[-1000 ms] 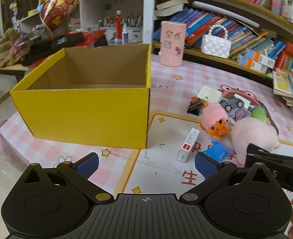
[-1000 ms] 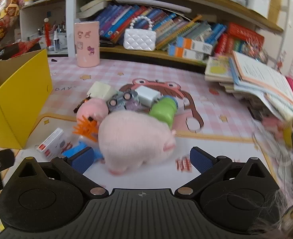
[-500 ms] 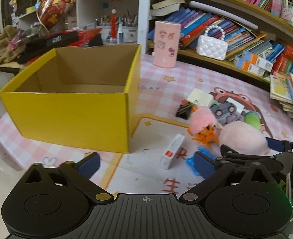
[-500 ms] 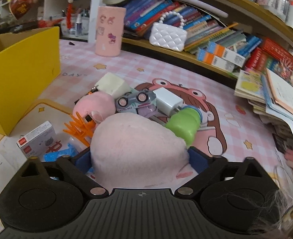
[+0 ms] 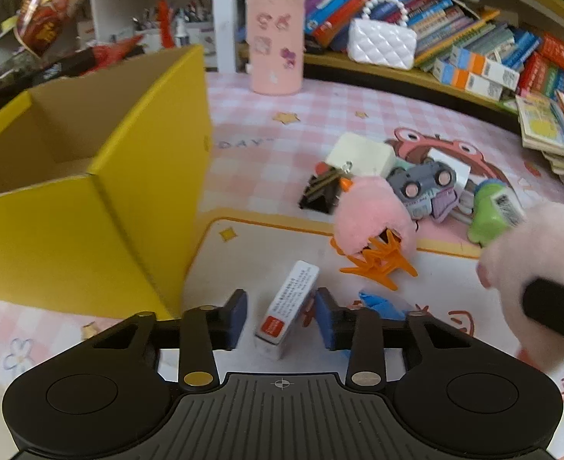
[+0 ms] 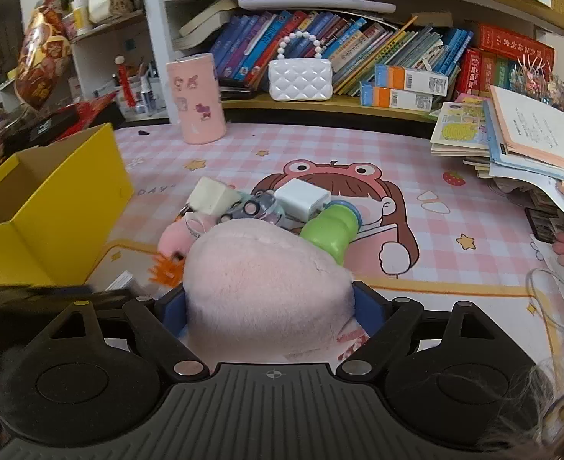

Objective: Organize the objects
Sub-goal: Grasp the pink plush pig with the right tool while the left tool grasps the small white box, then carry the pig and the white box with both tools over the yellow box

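Your left gripper (image 5: 281,316) has just been closing its jaws, and they now stand narrow around the small white carton (image 5: 287,308) with the red label, which lies on the mat near the tabletop's near edge. Whether the blue pads actually press its sides you cannot tell from the left wrist view; a slim gap seems to show on each side.

Your right gripper (image 6: 270,306) has also been closing, and its jaws now squeeze the big pink plush toy (image 6: 263,291) from both sides, the fur bulging over the pads.

The yellow cardboard box (image 5: 90,207) stands open-topped toward the tabletop's left edge, just beside the white carton. What you can see of its brown inside holds nothing; the near part of its floor is hidden by the front wall.

The rest of the pile sits mid-table beyond the grippers: a smaller pink fluffy toy (image 5: 374,218), an orange spiky clip (image 5: 377,266) touching it, a grey toy car (image 5: 422,188), a green bottle (image 6: 332,232), a white charger block (image 6: 301,197), and a black binder clip (image 5: 318,191).

A pink cylindrical tin (image 6: 197,97), lid on, stands at the tabletop's far edge; beside it a white quilted purse (image 6: 300,78) sits on the low shelf.
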### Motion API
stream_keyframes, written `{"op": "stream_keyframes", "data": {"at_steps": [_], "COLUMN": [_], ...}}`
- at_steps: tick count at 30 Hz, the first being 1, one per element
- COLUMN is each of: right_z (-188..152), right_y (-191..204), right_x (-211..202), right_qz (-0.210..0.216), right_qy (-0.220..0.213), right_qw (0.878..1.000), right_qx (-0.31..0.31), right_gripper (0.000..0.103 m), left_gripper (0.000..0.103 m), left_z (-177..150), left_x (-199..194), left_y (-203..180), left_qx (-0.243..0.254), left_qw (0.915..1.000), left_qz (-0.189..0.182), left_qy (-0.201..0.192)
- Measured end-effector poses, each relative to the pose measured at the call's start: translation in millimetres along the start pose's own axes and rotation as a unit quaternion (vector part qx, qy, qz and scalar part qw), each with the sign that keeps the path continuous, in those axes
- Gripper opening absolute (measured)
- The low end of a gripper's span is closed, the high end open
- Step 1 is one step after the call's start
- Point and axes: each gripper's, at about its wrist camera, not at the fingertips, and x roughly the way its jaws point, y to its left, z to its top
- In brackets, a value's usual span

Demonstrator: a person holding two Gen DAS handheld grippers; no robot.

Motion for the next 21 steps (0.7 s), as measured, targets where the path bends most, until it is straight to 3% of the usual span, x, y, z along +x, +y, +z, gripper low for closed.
{"op": "stream_keyframes", "data": {"at_steps": [3, 10, 15, 21], "right_z": [-5.7, -13.3, -17.8, -26.0], "right_y": [6.0, 22.6, 48.3, 90.3], "right_x": [-5.7, -19.0, -22.5, -25.9], "right_qz": [-0.010, -0.030, -0.022, -0.001], "right_qy": [0.004, -0.009, -0.003, 0.009], "right_qw": [1.000, 0.999, 1.000, 1.000], "right_qx": [-0.011, -0.015, -0.018, -0.027], "right_gripper": [0.084, 0.084, 0.084, 0.084], "left_gripper": [0.013, 0.013, 0.013, 0.013], "left_z": [-3.3, -11.1, -27.8, -48.2], "left_x": [3.6, -51.1, -81.5, -100.7], "left_y": [0.0, 18.5, 41.7, 78.3], "left_qx": [0.008, -0.017, -0.031, -0.033], "left_qw": [0.9999, 0.9959, 0.9940, 0.9950], "left_qz": [-0.013, -0.062, -0.082, -0.071], "left_qy": [0.002, -0.063, -0.066, -0.061]}}
